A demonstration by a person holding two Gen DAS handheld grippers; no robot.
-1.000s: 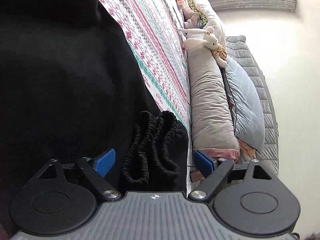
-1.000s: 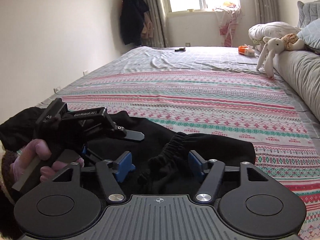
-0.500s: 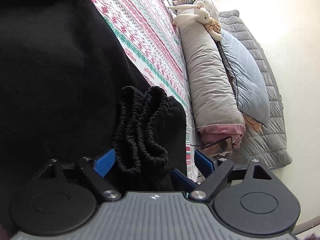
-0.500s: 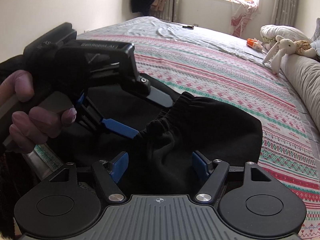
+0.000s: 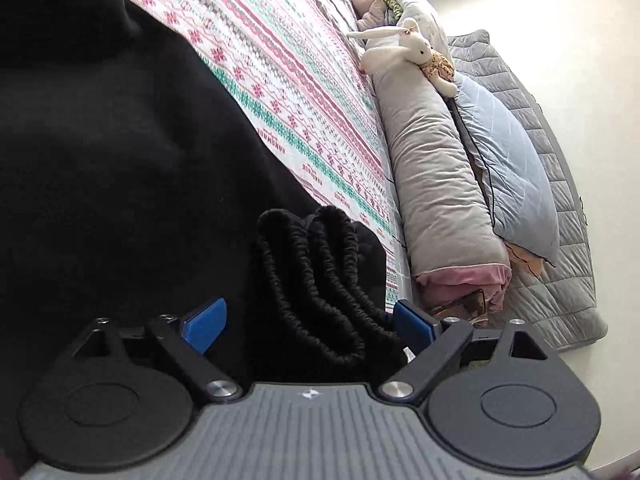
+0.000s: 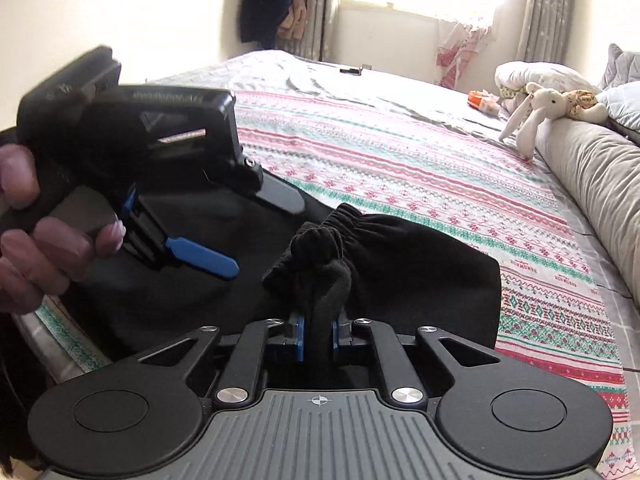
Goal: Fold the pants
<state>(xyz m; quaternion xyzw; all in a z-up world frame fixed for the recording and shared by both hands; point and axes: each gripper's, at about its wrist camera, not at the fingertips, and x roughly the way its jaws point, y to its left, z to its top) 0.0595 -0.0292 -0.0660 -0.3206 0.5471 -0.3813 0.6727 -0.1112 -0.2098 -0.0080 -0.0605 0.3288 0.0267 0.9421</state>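
Note:
Black pants (image 6: 420, 256) lie on the striped patterned bedspread (image 6: 400, 168); their gathered elastic waistband (image 5: 320, 280) fills the near part of the left wrist view. My right gripper (image 6: 316, 338) is shut on a bunched fold of the waistband (image 6: 320, 248), cloth pinched between its blue pads. My left gripper (image 5: 308, 320) is open, its blue fingertips either side of the waistband. It also shows in the right wrist view (image 6: 236, 240), held by a hand at the left, jaws apart just above the black cloth.
A long grey bolster (image 5: 436, 176) with a white plush rabbit (image 5: 404, 50) runs along the bed's head side, with a blue pillow (image 5: 508, 148) and grey quilt behind. A small orange item (image 6: 480, 100) lies far up the bed. A window and hanging clothes stand beyond.
My right gripper has closed on the waistband fold; it was open half a second ago. The left gripper has stayed open by the waistband, shifting slightly.

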